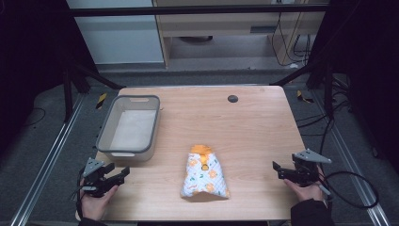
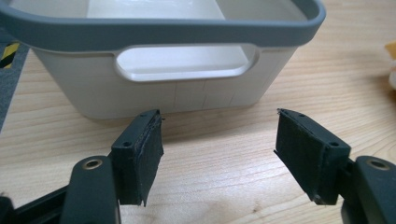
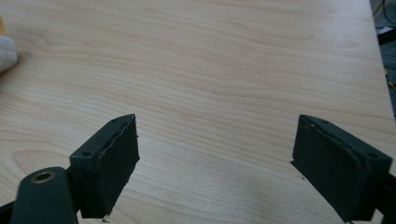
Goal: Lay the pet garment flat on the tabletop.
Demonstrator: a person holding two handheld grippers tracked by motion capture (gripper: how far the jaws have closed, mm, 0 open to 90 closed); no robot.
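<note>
Light wood bench (image 1: 254, 127) with a small black round thing (image 1: 233, 98) near the far edge, dark floor all around, metal rails (image 1: 44, 165) along both sides, loose cables (image 1: 350, 188) off to the right

Nothing readable is showing anywhere. The folded cloth (image 1: 205, 177) lying near the middle of the desk (image 1: 254, 127), toward its near edge, is carrying a print of orange shapes and small coloured marks, but no letters or numbers are coming through. The grey-rimmed basket (image 1: 128, 127) sitting at the desk's left edge is showing plain walls with no label or brand. The yellow-and-black striped tape (image 1: 101, 100) on the floor beyond the desk's far left corner is only a hazard pattern, without words.
</note>
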